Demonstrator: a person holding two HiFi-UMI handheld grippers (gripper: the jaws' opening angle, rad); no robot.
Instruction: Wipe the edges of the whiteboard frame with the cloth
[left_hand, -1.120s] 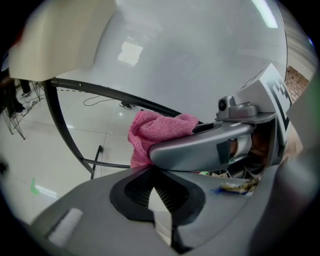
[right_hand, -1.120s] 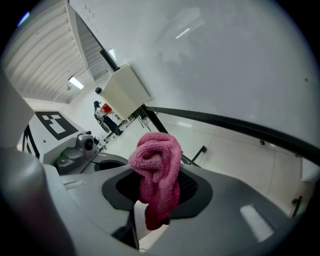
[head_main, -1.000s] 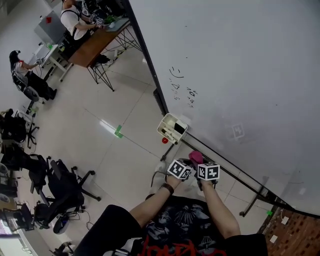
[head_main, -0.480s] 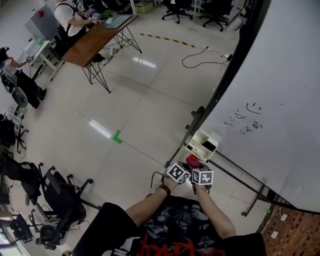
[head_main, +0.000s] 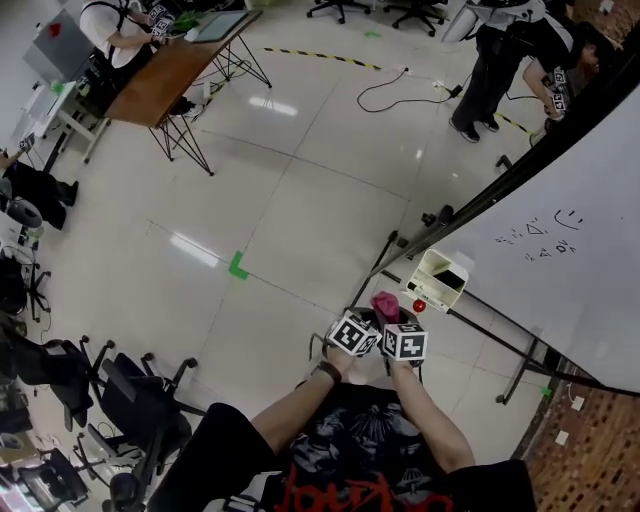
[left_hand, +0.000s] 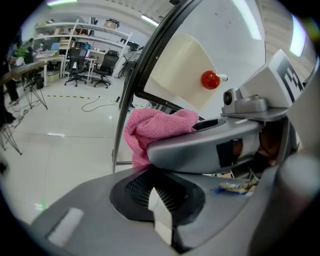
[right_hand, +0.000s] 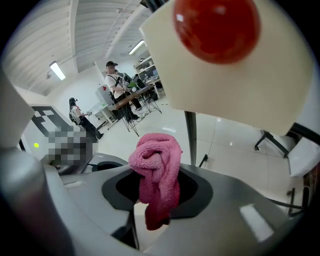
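Observation:
A pink cloth (head_main: 385, 304) is bunched between the jaws of my right gripper (head_main: 402, 338), which is shut on it; in the right gripper view the cloth (right_hand: 157, 175) stands up out of the right gripper (right_hand: 155, 212). My left gripper (head_main: 357, 333) sits close beside it on the left, jaws together with nothing in them. In the left gripper view the cloth (left_hand: 155, 129) pokes out past the right gripper's grey body. The whiteboard (head_main: 590, 290) fills the right side, and its black frame edge (head_main: 500, 185) runs diagonally. Both grippers are just below its cream tray (head_main: 440, 280).
A red ball (head_main: 419, 306) hangs at the tray's underside, close above the cloth in the right gripper view (right_hand: 216, 27). The whiteboard's stand legs (head_main: 520, 370) are at the right. Farther off are a brown table (head_main: 165, 75), office chairs (head_main: 130, 400), a floor cable (head_main: 400, 90) and standing people (head_main: 500, 50).
The head view has swung left, so the whiteboard now fills less of the frame and more floor shows. Both grippers and the cloth remain together under the tray.

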